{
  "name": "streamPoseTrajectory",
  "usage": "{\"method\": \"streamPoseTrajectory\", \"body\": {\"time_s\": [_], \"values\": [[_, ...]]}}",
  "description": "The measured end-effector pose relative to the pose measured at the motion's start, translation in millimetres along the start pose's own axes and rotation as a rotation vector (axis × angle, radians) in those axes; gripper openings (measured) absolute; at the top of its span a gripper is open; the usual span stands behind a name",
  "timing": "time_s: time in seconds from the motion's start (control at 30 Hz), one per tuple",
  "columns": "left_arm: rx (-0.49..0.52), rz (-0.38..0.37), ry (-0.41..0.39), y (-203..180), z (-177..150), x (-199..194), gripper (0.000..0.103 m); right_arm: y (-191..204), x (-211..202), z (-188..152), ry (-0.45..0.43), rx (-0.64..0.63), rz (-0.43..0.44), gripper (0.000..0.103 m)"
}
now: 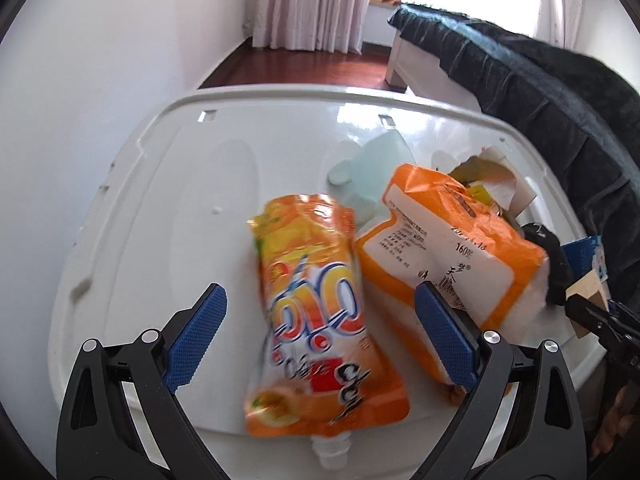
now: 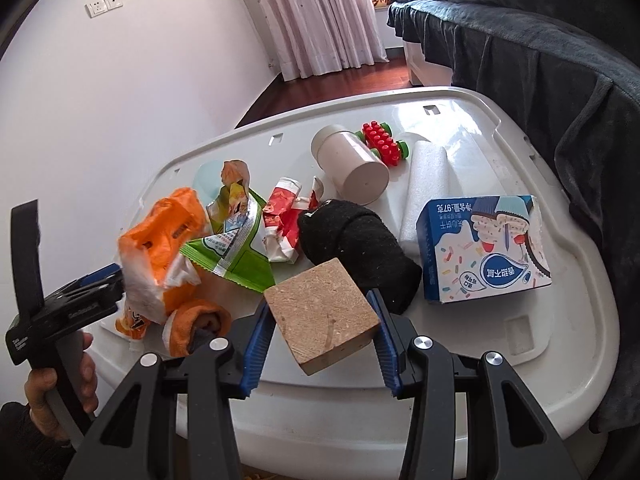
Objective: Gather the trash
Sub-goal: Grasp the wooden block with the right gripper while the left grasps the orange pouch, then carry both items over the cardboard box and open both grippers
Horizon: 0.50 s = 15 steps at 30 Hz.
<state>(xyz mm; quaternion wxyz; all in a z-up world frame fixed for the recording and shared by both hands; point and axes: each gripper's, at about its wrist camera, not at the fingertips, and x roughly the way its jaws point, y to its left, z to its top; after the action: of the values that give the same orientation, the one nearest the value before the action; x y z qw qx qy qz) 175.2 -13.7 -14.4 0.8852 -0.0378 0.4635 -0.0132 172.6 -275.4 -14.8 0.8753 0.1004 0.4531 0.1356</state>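
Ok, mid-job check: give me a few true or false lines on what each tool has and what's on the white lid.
1. The right tool is shut on the wooden block. True.
2. The left tool grips the orange drink pouch. False: its jaws stand open, with the pouch lying between them on the white lid.
3. The blue biscuit box lies on the lid. True.
4. The red toy brick sits inside the white jar. False: it lies behind the jar.

The orange drink pouch [image 1: 320, 312] is motion-blurred, its print unreadable, its spout cut by the lower edge.
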Motion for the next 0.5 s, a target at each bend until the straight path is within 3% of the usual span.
{"method": "streamPoseTrajectory", "body": {"time_s": [0.07,0.13,0.17,0.2,0.33,0.4,0.43,0.47,0.5], "values": [[-0.011,0.025,0.048,-1.0,1.2,12.4,0.092,0.8,0.9,0.7,0.0,-0.005,0.0,0.046],[-0.092,0.004,0.091,11.5,-1.8,24.3,0.092,2.0,0.0,1.9,-0.002,-0.005,0.005,0.046],[-0.126,-0.011,0.099,18.1,-3.6,27.3,0.092,2.3,-0.3,2.8,-0.003,-0.003,0.008,0.046],[-0.134,-0.005,0.056,22.2,-4.7,23.7,0.092,2.4,-0.6,3.4,-0.006,-0.001,0.012,0.046],[-0.052,0.055,0.062,16.3,-6.8,27.8,0.092,4.5,-2.1,5.0,-0.012,-0.003,0.02,0.046],[-0.003,0.107,0.036,11.8,-12.0,26.1,0.079,6.2,-2.8,4.7,-0.012,-0.006,0.023,0.046],[0.021,0.127,0.02,9.5,-12.9,24.5,0.061,7.0,-3.1,4.3,-0.012,-0.007,0.022,0.046],[0.037,0.113,0.003,9.4,-15.2,20.9,0.05,7.4,-3.2,3.8,-0.012,-0.008,0.022,0.046],[0.036,0.114,0.0,10.4,-16.2,18.3,0.047,7.7,-3.1,3.4,-0.011,-0.007,0.022,0.046]]}}
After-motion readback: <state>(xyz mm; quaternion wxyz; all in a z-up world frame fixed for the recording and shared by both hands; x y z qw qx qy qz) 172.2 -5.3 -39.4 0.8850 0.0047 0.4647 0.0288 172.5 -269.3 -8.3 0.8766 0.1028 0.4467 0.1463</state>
